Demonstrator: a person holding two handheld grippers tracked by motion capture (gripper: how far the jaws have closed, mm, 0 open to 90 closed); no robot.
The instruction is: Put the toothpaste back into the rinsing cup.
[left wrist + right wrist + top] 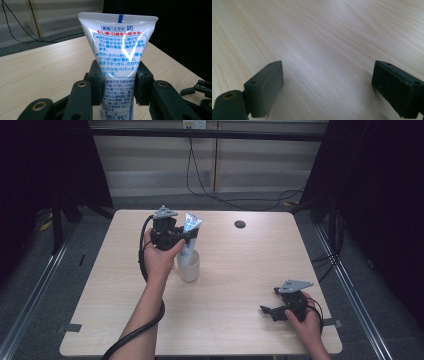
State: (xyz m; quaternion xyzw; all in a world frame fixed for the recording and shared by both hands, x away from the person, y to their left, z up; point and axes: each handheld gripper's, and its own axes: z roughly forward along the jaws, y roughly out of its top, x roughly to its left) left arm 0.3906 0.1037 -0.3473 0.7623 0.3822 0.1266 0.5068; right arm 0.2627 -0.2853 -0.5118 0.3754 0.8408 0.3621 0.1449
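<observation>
Right gripper (270, 310) rests near-right on the table (240, 270), jaws spread, nothing between. Farther left, left gripper (189, 238) clamps one toothpaste tube (189, 237) upright over one white cup (189, 266); cup hides the tube's bottom.

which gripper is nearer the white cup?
Left. The left gripper is directly above the white cup, its fingers clamped on the toothpaste tube standing in it. The right gripper sits open, low at the table's near right corner.
</observation>
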